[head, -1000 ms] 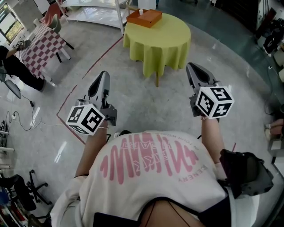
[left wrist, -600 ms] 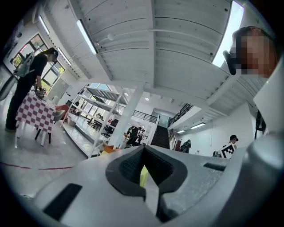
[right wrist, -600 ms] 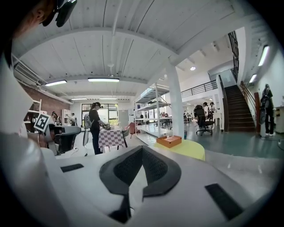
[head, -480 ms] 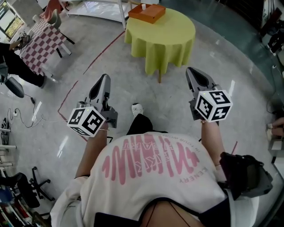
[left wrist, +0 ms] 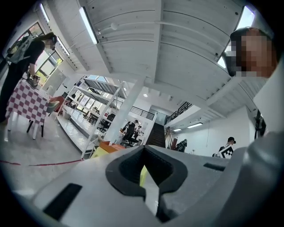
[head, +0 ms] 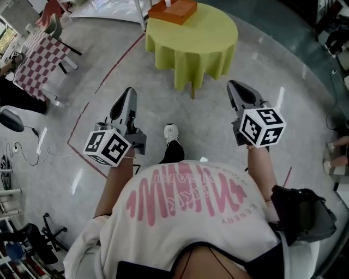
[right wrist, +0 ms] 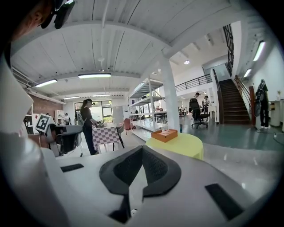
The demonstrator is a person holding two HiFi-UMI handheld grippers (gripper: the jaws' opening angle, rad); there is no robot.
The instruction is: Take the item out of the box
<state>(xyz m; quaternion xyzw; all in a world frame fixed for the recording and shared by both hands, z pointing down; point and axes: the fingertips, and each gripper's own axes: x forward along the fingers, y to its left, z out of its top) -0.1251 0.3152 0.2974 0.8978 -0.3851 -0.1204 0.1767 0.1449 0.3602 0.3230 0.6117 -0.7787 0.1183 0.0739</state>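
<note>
An orange box [head: 172, 10] stands on a round table with a yellow-green cloth [head: 192, 43], far ahead at the top of the head view. Something small and white sticks up from the box's top. My left gripper [head: 126, 98] and right gripper [head: 239, 88] are held out at waist height over the floor, well short of the table. Both are shut with nothing between the jaws. The right gripper view shows its jaws [right wrist: 141, 150] closed, with the box [right wrist: 164, 135] and table [right wrist: 177, 145] beyond. In the left gripper view the closed jaws [left wrist: 143, 150] hide most of the table; the box [left wrist: 111, 146] peeks out at the left.
A checkered table [head: 38, 52] with chairs stands at the left, with a person beside it [right wrist: 88, 124]. White shelving [head: 109, 8] runs behind the round table. A red line [head: 90, 103] marks the glossy floor. My shoe [head: 171, 132] shows between the grippers.
The person has stepped toward the round table, and a shoe has come into view between the grippers. Both grippers sit slightly lower and stay shut.
</note>
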